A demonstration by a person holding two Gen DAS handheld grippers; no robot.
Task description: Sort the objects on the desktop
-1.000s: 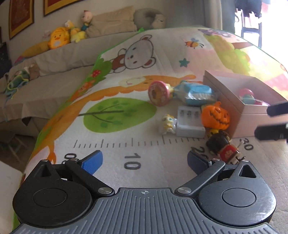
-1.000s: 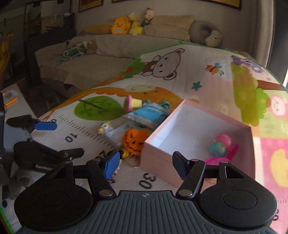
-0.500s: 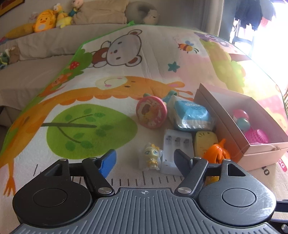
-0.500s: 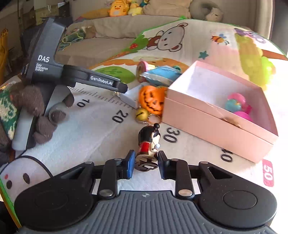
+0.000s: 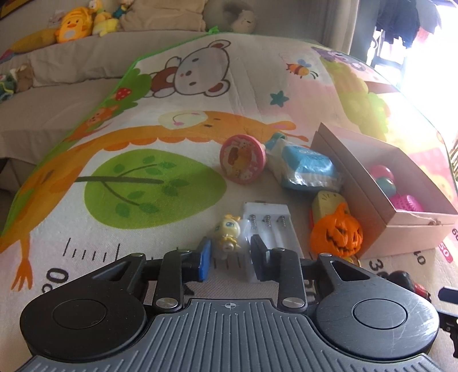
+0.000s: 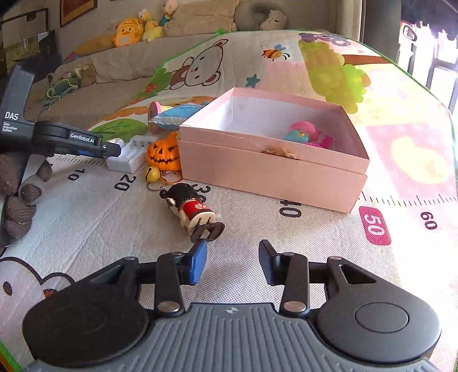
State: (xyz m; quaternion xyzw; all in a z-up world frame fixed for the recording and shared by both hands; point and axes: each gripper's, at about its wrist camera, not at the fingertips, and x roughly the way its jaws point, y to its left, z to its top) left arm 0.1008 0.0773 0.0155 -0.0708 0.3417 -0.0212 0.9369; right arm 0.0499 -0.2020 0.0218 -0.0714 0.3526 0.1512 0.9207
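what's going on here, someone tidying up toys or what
A person with a gripper in each hand is sorting toys on a play mat into a pink box that holds a few. The left gripper is shut on a small yellow doll. The right gripper has its jaws opening, empty; a black-haired doll lies on the mat just ahead of them. A pumpkin waits outside the box.

Plush toys [image 5: 75, 26] on a sofa [image 5: 57, 94] — perhaps a neck pillow [image 5: 239, 17].
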